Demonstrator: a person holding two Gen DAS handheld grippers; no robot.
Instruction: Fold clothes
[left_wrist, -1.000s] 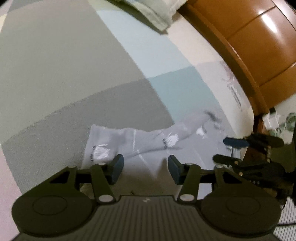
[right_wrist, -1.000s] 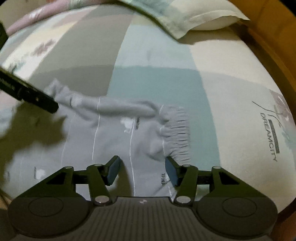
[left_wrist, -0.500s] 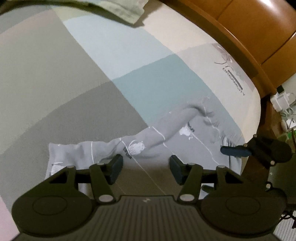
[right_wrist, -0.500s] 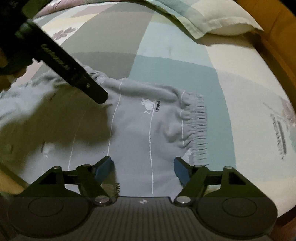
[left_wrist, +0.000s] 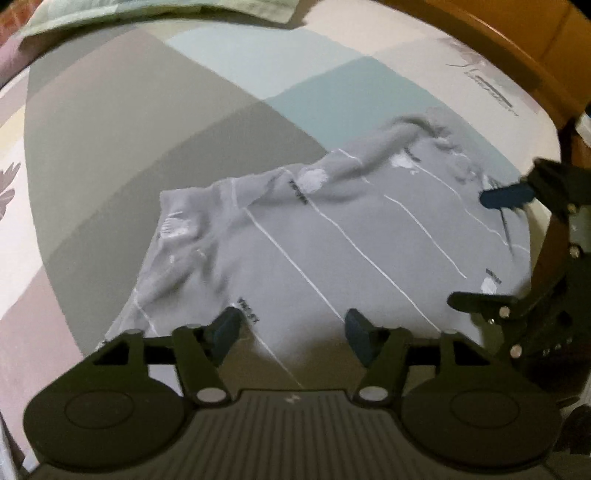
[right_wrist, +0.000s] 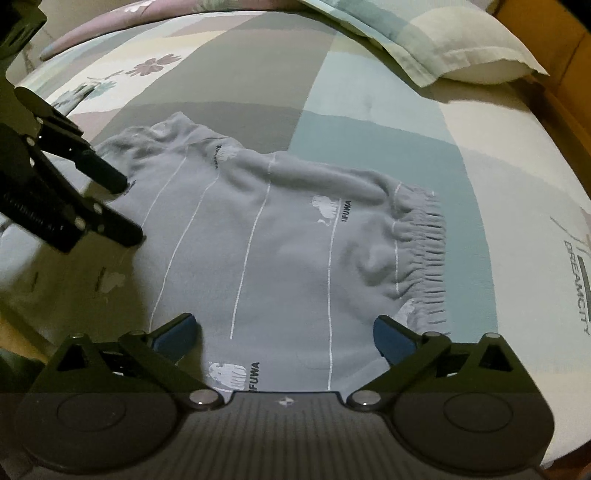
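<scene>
Two open grippers hang over a grey garment (right_wrist: 280, 251) now spread nearly flat on the bed (right_wrist: 388, 140).

One second ago the cloth lay bunched, with a twisted ridge across it; half a second ago it was wider, and now it lies as a broad sheet with only a soft roll along its far edge. That suits either a smoothing before a fold or a layer just laid over, and I cannot tell which. In the right wrist view its long axis runs from 10 o'clock to 4 o'clock, the gathered elastic band (right_wrist: 428, 258) pointing to 3 o'clock. The left gripper (left_wrist: 291, 332) and right gripper (right_wrist: 284, 332) both show spread jaws gripping nothing, poised at the near hem.
</scene>
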